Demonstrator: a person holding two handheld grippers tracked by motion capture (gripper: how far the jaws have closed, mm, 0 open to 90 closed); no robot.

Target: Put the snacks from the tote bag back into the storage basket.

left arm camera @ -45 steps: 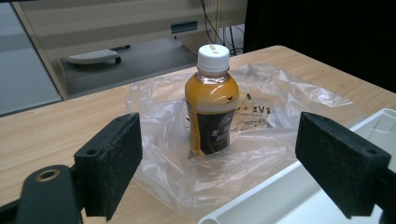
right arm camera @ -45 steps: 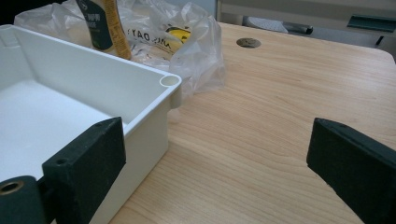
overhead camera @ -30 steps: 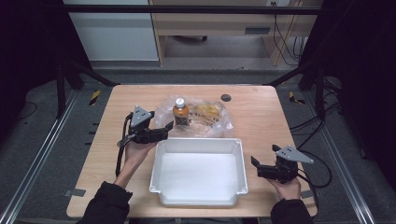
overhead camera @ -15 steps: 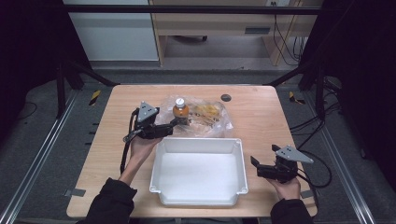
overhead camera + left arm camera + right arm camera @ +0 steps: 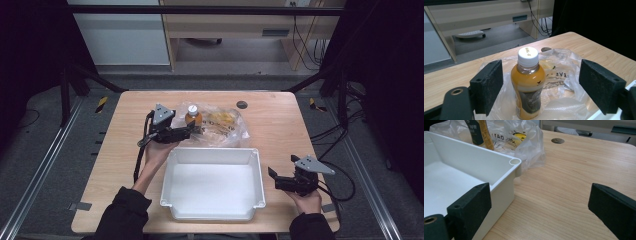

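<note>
One bottle (image 5: 527, 82) of orange drink with a white cap stands upright on the table (image 5: 280, 125), at the 12 o'clock side of the white tray (image 5: 212, 156) and toward its left corner. It stands against one crumpled clear plastic bag (image 5: 227, 131), which spreads under and behind it toward 3 o'clock. The bag holds yellow contents that cannot be identified.

The left gripper (image 5: 194, 131) points level toward 3 o'clock, with the bottle between its jaws. In the left gripper view the jaws stand wide, one pad on either side of the bottle body, both clear of it. The jaws have just been closing slightly, with the bottle between them and no pad contact.

The right gripper (image 5: 272, 176) hovers at the 3 o'clock side of the tray, near its right wall, well apart from the bottle. Its jaws are wide with nothing between them except bare table; its left pad sits just beside the tray corner.

Obstructions: bag folds crowd the bottle's base, and the tray's far rim lies just below the left gripper.

Count: one bottle, one bag, one tray, two grippers, and one round dark grommet (image 5: 242, 104) in the tabletop at 12 o'clock of the bag.
</note>
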